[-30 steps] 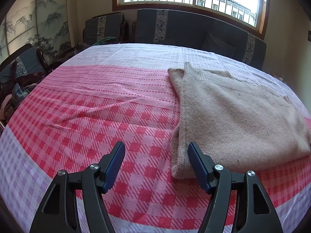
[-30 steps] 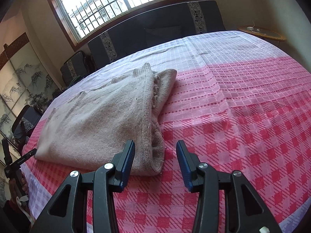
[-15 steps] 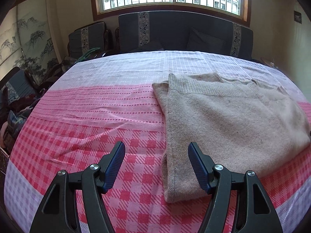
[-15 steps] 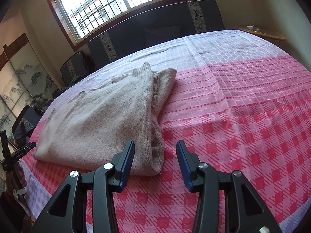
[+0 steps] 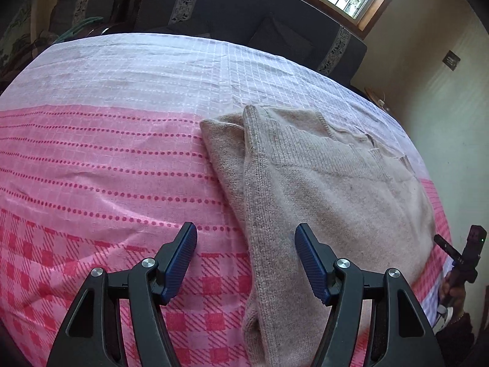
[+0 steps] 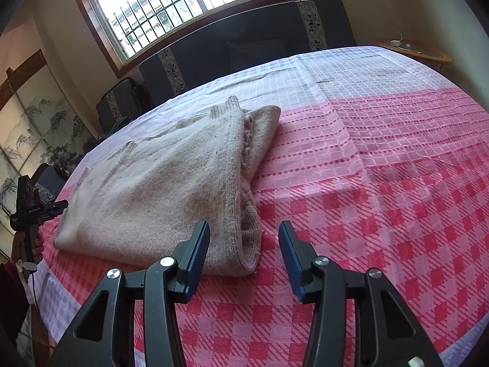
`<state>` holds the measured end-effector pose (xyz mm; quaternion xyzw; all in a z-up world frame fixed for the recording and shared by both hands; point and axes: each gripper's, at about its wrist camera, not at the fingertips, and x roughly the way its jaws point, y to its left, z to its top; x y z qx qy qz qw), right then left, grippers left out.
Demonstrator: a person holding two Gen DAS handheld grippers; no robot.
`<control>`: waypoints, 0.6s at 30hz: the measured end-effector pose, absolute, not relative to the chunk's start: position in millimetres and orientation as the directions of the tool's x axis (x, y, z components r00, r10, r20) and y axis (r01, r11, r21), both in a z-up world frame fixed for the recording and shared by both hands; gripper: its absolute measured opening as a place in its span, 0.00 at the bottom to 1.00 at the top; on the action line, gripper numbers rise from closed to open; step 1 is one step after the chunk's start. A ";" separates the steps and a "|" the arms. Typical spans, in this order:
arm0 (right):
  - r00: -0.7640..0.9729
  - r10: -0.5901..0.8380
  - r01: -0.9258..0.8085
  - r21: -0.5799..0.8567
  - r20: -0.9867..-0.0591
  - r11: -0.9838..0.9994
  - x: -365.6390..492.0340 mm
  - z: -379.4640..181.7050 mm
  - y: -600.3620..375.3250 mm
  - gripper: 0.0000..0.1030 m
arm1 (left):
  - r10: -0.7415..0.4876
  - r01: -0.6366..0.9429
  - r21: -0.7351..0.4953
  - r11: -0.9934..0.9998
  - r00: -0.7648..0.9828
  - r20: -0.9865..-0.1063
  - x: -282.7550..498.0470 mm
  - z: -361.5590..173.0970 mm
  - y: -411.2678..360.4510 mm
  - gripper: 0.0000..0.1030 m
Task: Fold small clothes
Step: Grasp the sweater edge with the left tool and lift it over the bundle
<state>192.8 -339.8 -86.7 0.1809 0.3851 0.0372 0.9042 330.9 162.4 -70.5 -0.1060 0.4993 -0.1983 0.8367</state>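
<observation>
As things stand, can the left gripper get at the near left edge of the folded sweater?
Probably yes. The left gripper stands open over the beige sweater, whose left edge runs between its fingers, and nothing lies on the tablecloth between them.

Sweater [image 5: 330, 202] near end cut off by the left view's bottom edge

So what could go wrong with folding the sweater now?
1. The sweater already lies in thick layers; a pinch at its near corner might catch only the top one.
2. The tablecloth lies right under that edge, so the right gripper or left gripper could grab it too.
</observation>
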 end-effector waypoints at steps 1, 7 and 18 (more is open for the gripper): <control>0.700 0.206 0.072 0.355 -0.684 0.932 192.5 -86.5 -339.3 0.44 | -0.454 0.229 -0.392 0.891 0.430 -0.780 333.6 -70.2 163.0 0.65; 0.700 0.207 0.072 0.356 -0.683 0.932 191.8 -86.5 -338.6 0.45 | -0.532 0.275 -0.460 0.844 0.318 -0.785 354.1 -70.8 142.1 0.65; 0.722 0.233 0.052 0.387 -0.652 0.921 188.1 -83.8 -341.3 0.49 | -0.526 0.158 -0.509 0.846 0.402 -0.750 350.2 -62.1 139.5 0.15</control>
